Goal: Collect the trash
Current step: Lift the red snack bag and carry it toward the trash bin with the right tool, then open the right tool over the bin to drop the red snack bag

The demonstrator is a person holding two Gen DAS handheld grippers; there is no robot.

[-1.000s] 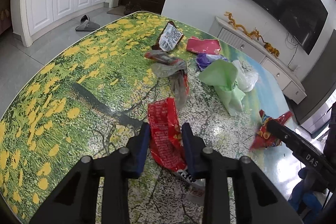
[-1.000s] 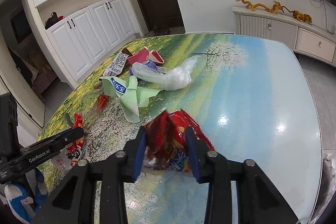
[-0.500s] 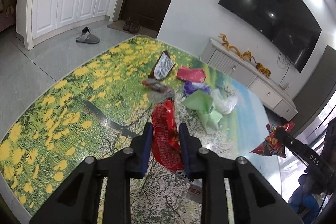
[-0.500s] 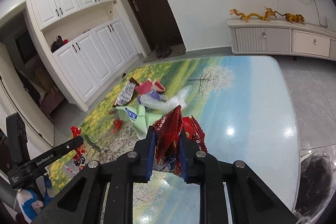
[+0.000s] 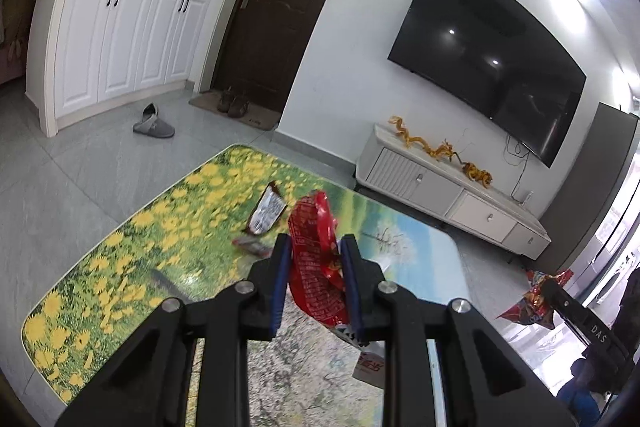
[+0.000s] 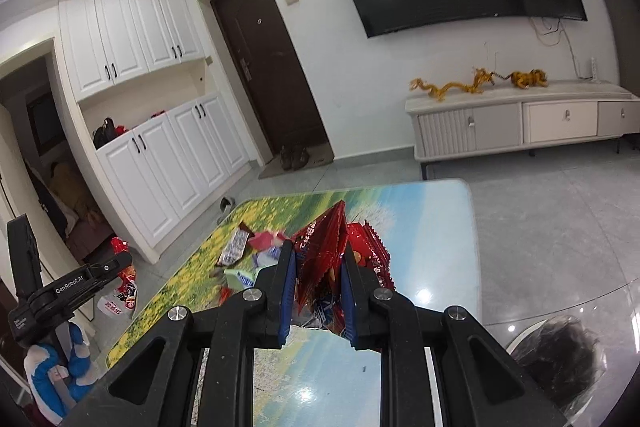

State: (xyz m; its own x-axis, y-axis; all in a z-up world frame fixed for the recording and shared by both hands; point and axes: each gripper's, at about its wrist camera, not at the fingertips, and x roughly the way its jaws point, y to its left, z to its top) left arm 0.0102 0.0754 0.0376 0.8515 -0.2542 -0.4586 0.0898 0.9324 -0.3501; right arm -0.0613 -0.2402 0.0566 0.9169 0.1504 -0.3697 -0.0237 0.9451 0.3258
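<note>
The left gripper (image 5: 314, 267) is clamped on a red snack wrapper (image 5: 316, 259), its jaws narrow with the crumpled foil pinched between the blue pads; the wrapper hangs clear above the worktop (image 5: 132, 259), which carries a printed field of yellow flowers. A white piece of packaging (image 5: 370, 363) dangles below the red wrapper. On the worktop past the left gripper lie a brown-and-white wrapper (image 5: 267, 211) and a smaller blurred scrap (image 5: 252, 245) just beside it.

The right gripper (image 6: 318, 281) holds a second red snack bag (image 6: 332, 267), jaws drawn close on the folded foil, with its ridged edge sticking out to the right, and it too is lifted off the worktop (image 6: 440, 227). More litter lies on the worktop beyond it: a striped wrapper (image 6: 234, 247), a pink wrapper (image 6: 266, 239) and a green piece (image 6: 236, 275), close together. At the lower right edge of the right wrist view a clear plastic bag (image 6: 568, 359) shows something dark inside.
</note>
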